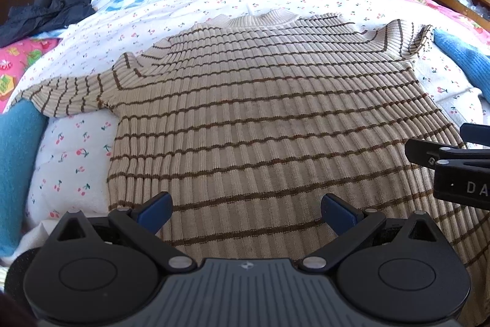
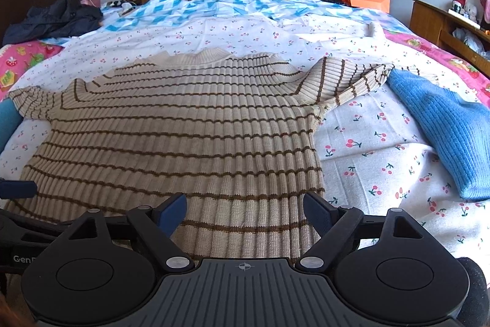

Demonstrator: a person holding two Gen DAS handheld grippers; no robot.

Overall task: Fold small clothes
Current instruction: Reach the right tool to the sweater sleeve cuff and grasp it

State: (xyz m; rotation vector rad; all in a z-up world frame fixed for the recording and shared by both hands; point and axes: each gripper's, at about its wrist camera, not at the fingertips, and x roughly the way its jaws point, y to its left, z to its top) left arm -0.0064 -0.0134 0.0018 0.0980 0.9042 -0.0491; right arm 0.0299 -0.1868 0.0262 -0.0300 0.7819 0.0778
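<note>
The beige ribbed knit sweater with thin brown stripes (image 1: 245,100) lies flat on the bed with the white cherry-print sheet (image 1: 76,155), collar at 12 o'clock and hem at 6 o'clock, which suits a fold started from the hem. In the left wrist view, its left sleeve extends toward 9 o'clock, the cuff resting against a light blue plush item (image 1: 15,155) that is cut off by the frame edge. The left tool (image 1: 246,212) hovers over the hem near 6 o'clock with its blue pads spread wide and nothing between them but the fabric below; contact with the knit cannot be confirmed. The hem itself is hidden beneath the tool body. In the right wrist view, the right tool (image 2: 245,212) stands likewise spread at full width over the sweater's right hem corner, pinching nothing. Both tools appear positioned at the hem, probably ready to grasp. At 2 o'clock the right sleeve runs outward, and its cuff touches or slips under a blue ribbed knit garment (image 2: 444,137); which one cannot be told. A dark jacket (image 2: 52,17) lies at 10 o'clock, well apart.
</note>
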